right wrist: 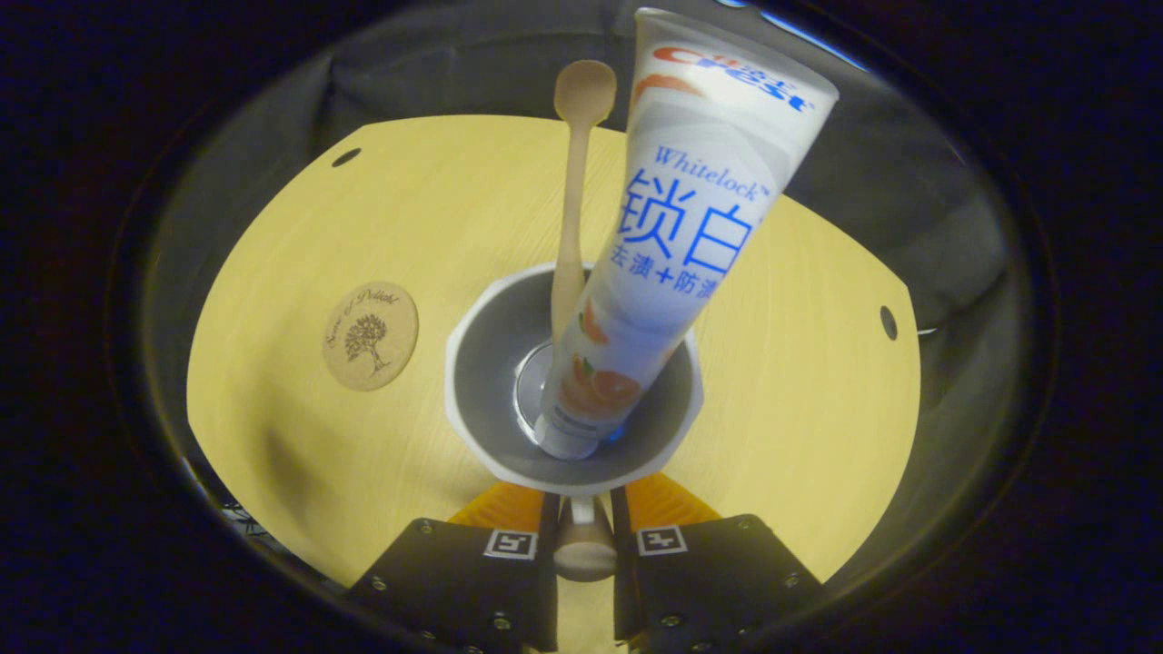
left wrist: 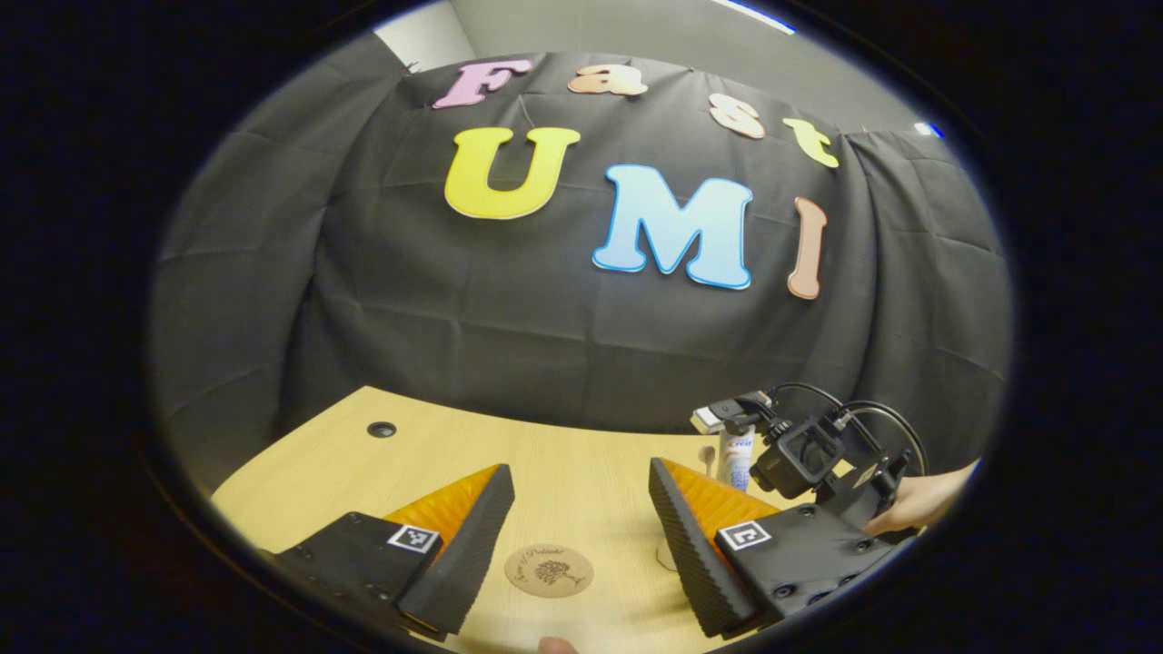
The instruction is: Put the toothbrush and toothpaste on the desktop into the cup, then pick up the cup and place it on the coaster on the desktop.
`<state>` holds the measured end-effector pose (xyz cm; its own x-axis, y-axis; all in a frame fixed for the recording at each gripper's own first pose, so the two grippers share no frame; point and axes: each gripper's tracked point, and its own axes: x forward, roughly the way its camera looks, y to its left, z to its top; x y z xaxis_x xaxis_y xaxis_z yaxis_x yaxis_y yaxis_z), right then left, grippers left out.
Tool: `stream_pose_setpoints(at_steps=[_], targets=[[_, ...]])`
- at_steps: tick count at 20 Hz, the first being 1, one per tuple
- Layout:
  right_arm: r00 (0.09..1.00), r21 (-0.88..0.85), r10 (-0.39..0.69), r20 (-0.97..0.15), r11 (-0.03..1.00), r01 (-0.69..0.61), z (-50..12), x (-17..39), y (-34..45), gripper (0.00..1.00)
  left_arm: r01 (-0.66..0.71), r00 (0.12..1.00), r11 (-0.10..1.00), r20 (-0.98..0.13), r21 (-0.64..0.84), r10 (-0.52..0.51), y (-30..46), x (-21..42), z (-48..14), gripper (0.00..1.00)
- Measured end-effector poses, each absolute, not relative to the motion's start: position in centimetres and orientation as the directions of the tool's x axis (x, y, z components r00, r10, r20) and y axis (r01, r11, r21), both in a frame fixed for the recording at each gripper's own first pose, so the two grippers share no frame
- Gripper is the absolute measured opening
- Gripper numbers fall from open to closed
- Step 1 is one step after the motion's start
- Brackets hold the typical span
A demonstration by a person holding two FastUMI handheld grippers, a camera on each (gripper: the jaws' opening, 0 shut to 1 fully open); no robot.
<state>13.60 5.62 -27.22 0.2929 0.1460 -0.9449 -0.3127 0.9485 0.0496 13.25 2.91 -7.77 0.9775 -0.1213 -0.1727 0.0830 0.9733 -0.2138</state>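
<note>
Right gripper (right wrist: 582, 531) fingers pinch cup (right wrist: 491, 381) handle; toothpaste (right wrist: 672, 245), toothbrush (right wrist: 572, 218) inside

Black claw (left wrist: 577, 536), square coded tags

One cup (right wrist: 509, 400), one toothbrush (right wrist: 572, 209), one toothpaste (right wrist: 690, 209), one coaster (right wrist: 370, 335) (round).

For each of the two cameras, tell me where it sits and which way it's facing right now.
Left gripper view: rides the left tool, held low and open over the desk, facing the booth wall; its two fingers frame the coaster; the other tool and a hand show at right.
Right gripper view: rides the right tool, looking down into the cup holding the toothpaste and toothbrush; its fingers close on the cup's handle.
Shared: desk, coaster, toothpaste.
</note>
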Motion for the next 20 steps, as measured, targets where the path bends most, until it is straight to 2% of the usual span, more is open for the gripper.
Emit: stream_pose_setpoints(at_steps=[8,9,20], targets=[[0.271,0.13,0.238,-0.933,0.923,-0.362,-23.9,12.6,9.7,0.25,0.028,0.98,0.976,-0.186,-0.217,-0.069,6.6,10.7,-7.9,0.94],[0.269,0.136,0.246,-0.931,0.919,-0.37,-23.3,12.6,10.3,0.25,0.025,0.98,0.976,-0.186,-0.217,-0.066,7.1,10.4,-7.9,0.96],[0.25,0.141,0.27,-0.93,0.888,-0.437,-22.6,12.7,17.3,0.24,0.034,0.981,0.97,-0.18,-0.239,-0.079,9.7,7.4,-7.2,0.96]])
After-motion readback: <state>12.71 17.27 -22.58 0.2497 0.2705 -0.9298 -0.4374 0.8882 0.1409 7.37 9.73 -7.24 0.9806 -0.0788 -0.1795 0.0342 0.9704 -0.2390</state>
